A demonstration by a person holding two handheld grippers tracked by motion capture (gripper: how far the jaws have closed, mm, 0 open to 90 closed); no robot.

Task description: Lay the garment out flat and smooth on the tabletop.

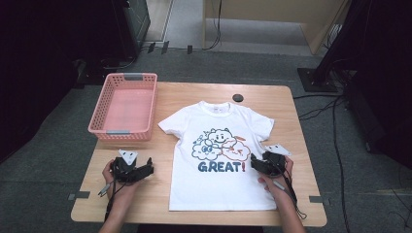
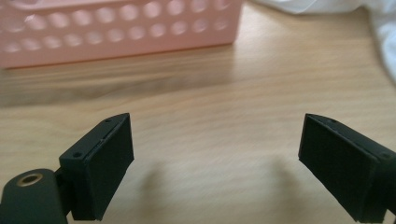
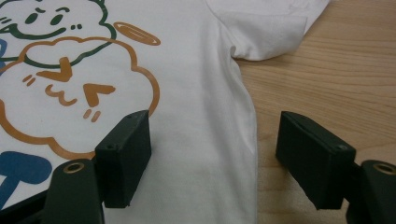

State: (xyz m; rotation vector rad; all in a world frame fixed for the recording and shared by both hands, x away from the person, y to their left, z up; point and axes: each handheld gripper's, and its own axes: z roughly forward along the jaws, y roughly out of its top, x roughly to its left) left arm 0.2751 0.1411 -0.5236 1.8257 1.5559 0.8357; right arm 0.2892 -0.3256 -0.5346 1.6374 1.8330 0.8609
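Note:
A white T-shirt (image 1: 214,187) with cartoon clouds and the word GREAT lies flat, front up, in the middle of the wooden table (image 1: 184,94). My left gripper (image 1: 148,166) rests on bare wood left of the shirt. Its jaws (image 2: 215,154) stand wide open with nothing between them, and a bit of the T-shirt (image 2: 385,32) shows at the upper right. My right gripper (image 1: 254,163) is at the shirt's right side edge. Its open jaws straddle that edge of the T-shirt (image 3: 196,93), one finger (image 3: 126,154) over cloth, the other over wood.
A pink perforated basket (image 1: 102,127) stands empty at the table's back left, and its wall (image 2: 116,32) is just ahead of my left gripper. A black round cable hole (image 1: 237,97) sits behind the shirt's collar. Cables and dark equipment stand on the floor around the table.

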